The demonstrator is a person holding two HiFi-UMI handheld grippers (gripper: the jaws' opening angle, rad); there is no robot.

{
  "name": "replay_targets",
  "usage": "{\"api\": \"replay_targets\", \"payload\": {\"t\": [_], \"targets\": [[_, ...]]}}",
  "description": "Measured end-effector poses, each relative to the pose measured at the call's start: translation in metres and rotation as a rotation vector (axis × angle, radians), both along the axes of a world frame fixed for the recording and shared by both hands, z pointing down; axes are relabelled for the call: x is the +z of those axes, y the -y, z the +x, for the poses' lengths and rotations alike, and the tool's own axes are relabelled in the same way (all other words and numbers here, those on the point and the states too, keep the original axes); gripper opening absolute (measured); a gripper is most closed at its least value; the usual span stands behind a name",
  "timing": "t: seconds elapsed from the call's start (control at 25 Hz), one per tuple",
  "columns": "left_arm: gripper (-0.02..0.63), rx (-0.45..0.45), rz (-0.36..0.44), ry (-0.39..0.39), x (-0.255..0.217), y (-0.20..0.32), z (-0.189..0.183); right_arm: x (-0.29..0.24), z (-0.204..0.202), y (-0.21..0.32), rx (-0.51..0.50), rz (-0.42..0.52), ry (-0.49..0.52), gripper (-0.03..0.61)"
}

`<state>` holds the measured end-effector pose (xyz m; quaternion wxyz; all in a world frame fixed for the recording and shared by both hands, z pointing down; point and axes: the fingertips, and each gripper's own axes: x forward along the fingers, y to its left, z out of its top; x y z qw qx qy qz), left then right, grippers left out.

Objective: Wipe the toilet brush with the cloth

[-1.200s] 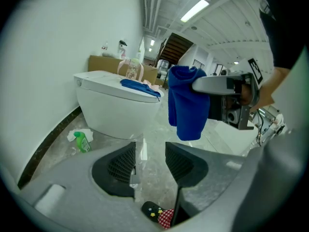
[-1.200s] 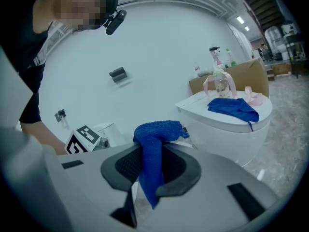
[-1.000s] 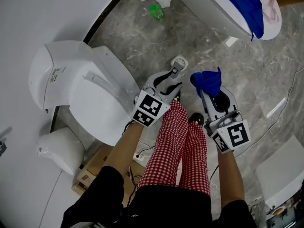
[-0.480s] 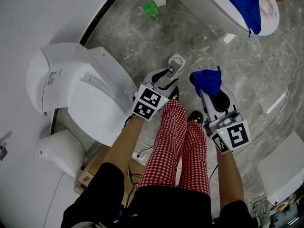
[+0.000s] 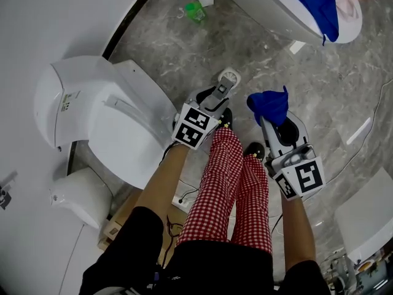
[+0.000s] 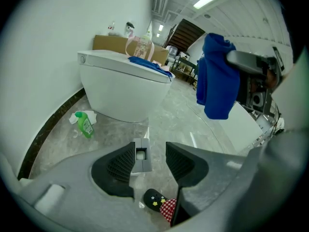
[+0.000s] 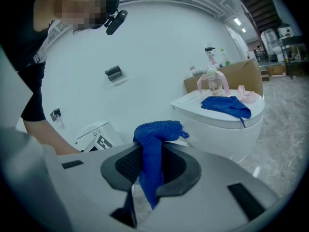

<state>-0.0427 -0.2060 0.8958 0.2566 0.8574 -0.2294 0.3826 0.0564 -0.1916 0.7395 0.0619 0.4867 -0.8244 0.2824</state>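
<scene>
The toilet brush (image 5: 228, 77) stands on the floor (image 5: 178, 54), in what I take for its holder. It is just ahead of my left gripper (image 6: 150, 161) and shows in the gap between its spread jaws, which touch nothing. Over the last second I have eased that gripper forward a little, so its marker cube sits closer to the brush than it did, while the brush itself has not moved. I read that as the reach being nearly finished and the wipe not yet begun. The next thing is to close on the handle, and the gap looks wide enough to take it. My right gripper (image 7: 150, 170) has stayed put beside the left. Its jaws pinch the blue cloth (image 5: 268, 105), which bunches beyond the pads and hangs below them, near the brush but apart from it. Further out, the toilet (image 5: 92, 103) lies off to the left of the left jaws, and a green bottle (image 5: 195, 11) sits on the floor well beyond the brush.
</scene>
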Motion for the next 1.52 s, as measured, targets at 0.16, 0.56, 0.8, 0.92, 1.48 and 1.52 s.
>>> {"api": "replay_targets", "payload": {"t": [0.16, 0.56, 0.8, 0.92, 1.48, 1.52], "targets": [[0.184, 0.006, -0.016, 0.014, 0.009, 0.002, 0.001, 0.002, 0.002, -0.001, 0.012, -0.004, 0.002, 0.077], [0.184, 0.027, -0.085, 0.074, 0.035, 0.004, 0.002, 0.004, 0.017, -0.002, 0.046, -0.012, -0.007, 0.077], [0.184, 0.036, -0.109, 0.104, 0.048, 0.003, 0.004, 0.007, 0.026, -0.003, 0.065, -0.013, -0.025, 0.077], [0.184, 0.055, -0.112, 0.13, 0.054, 0.003, 0.004, 0.007, 0.028, -0.004, 0.067, -0.011, -0.027, 0.077], [0.186, 0.121, -0.133, 0.214, 0.07, 0.005, 0.011, 0.006, 0.03, -0.009, 0.09, -0.022, -0.022, 0.077], [0.186, 0.119, -0.132, 0.217, 0.071, 0.006, 0.012, 0.005, 0.03, -0.009, 0.09, -0.021, -0.021, 0.077]]}}
